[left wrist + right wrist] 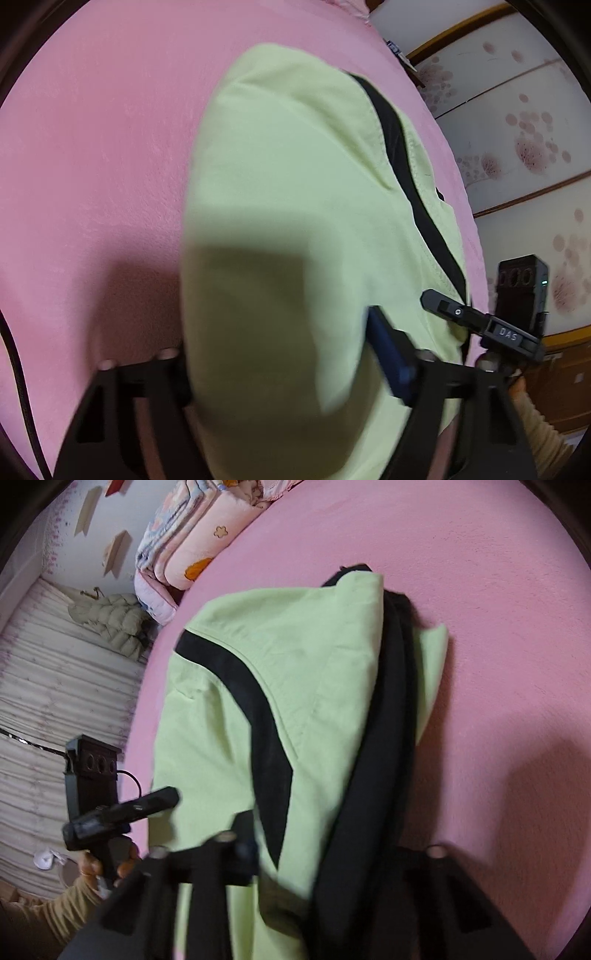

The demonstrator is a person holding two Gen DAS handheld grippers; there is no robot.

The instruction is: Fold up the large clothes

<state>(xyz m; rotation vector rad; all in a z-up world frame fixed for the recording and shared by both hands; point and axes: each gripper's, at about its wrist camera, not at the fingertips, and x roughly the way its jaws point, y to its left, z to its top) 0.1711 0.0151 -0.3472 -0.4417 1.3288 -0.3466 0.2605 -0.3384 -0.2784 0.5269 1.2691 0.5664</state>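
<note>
A light green garment [295,177] with a black stripe [395,136] lies on the pink bed sheet [92,147]. Its near end is lifted and fills the left gripper [295,369], which is shut on the cloth; one blue-padded finger [388,350] shows, the other is hidden under fabric. In the right wrist view the same garment [277,664], with black trim [380,720], runs up into the right gripper [291,871], which is shut on it. The right gripper also shows in the left wrist view [480,321], and the left gripper in the right wrist view [122,812].
Folded quilts [192,542] and a beige puffer jacket [118,627] lie past the bed's far edge. Sliding doors with a floral pattern [517,140] stand beside the bed. A wooden cabinet [565,384] is low at the right.
</note>
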